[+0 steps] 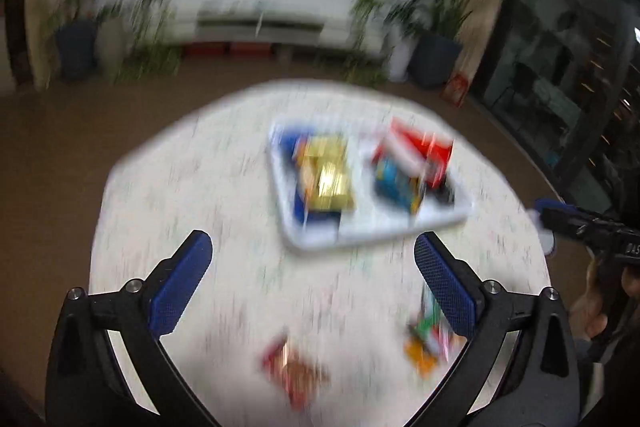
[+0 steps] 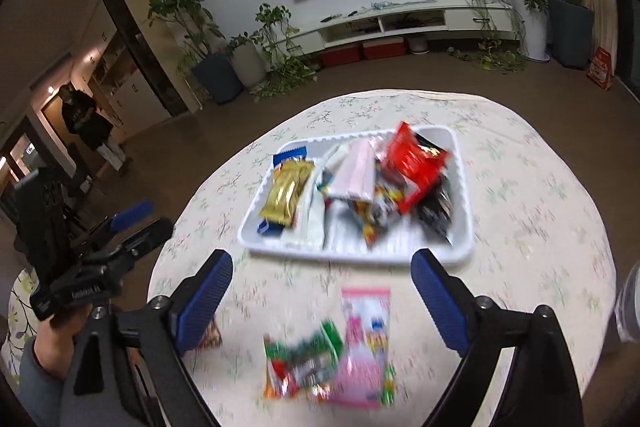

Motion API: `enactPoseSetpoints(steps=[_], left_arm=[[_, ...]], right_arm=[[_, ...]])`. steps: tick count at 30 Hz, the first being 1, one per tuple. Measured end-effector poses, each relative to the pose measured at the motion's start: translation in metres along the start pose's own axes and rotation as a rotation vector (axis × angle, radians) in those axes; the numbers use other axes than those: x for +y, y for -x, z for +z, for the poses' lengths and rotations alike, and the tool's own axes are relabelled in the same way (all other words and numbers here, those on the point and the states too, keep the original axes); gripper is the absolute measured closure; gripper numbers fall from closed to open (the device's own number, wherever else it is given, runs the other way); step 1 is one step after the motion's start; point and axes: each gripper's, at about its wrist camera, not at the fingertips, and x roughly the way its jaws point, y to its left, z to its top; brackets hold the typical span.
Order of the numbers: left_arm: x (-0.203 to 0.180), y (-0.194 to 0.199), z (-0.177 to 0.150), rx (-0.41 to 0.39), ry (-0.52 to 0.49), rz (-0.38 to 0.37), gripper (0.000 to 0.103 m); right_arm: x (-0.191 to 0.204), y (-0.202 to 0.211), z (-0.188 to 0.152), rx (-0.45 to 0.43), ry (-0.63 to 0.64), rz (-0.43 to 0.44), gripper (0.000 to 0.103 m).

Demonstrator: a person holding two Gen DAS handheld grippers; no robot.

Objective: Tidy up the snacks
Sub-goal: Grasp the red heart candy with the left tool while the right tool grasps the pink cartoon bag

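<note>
A white tray [image 2: 360,255] sits mid-table, holding a gold packet [image 2: 286,195], a red packet [image 2: 416,163] and several others. My right gripper [image 2: 322,259] hangs open above the table's near part with nothing between its fingers. Below it lie a pink packet [image 2: 364,343] and a green packet [image 2: 304,359]. A red-brown packet [image 2: 210,337] is half hidden behind its left finger. In the blurred left wrist view, my left gripper [image 1: 312,243] is open and empty, short of the tray [image 1: 372,239]. The red-brown packet [image 1: 294,375] and the green packet [image 1: 428,339] lie under it.
The round table [image 2: 520,207] has a floral cloth, with brown floor all around its edge. My left gripper [image 2: 148,219] shows off the table's left side. A person [image 2: 86,119] stands far back left. Potted plants and a TV shelf line the far wall.
</note>
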Motion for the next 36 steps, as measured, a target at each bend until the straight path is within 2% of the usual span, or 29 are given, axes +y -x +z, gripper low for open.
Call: enactPoseSetpoints(steps=[1,4,8,12,14,18,21,25,32,36], left_arm=[[0.004,0.003,-0.01,0.021,0.031,-0.005,0.001],[0.012,0.017,-0.051,0.002,0.081,-0.001,0.001],[0.013,0.015,-0.093,0.047,0.132,0.014,0.001],[0.009,0.008,-0.113,0.082,0.149,0.061,0.001],[0.004,0.004,-0.115,0.093,0.132,0.119,0.001],[0.002,-0.008,-0.106,0.104,0.146,0.181,0.001],[-0.001,-0.017,-0.1,0.118,0.128,0.224,0.001],[0.001,-0.038,-0.095,0.153,0.159,0.259,0.001],[0.001,-0.06,-0.093,0.176,0.158,0.259,0.001],[0.004,-0.064,-0.092,0.164,0.139,0.243,0.01]], right_arm=[[-0.005,0.009,-0.01,-0.012,-0.012,-0.009,0.01],[-0.018,0.026,-0.037,-0.014,-0.054,-0.045,0.01],[-0.03,0.035,-0.076,0.012,-0.087,-0.113,0.01],[-0.042,0.034,-0.108,0.033,-0.151,-0.113,0.01],[-0.043,0.033,-0.121,0.032,-0.157,-0.125,0.01],[-0.037,0.03,-0.137,0.034,-0.126,-0.137,0.01],[-0.038,0.027,-0.142,0.03,-0.123,-0.137,0.01],[-0.04,0.024,-0.147,0.031,-0.118,-0.142,0.01],[-0.036,0.022,-0.15,0.024,-0.082,-0.149,0.011],[-0.035,0.021,-0.151,0.021,-0.074,-0.148,0.012]])
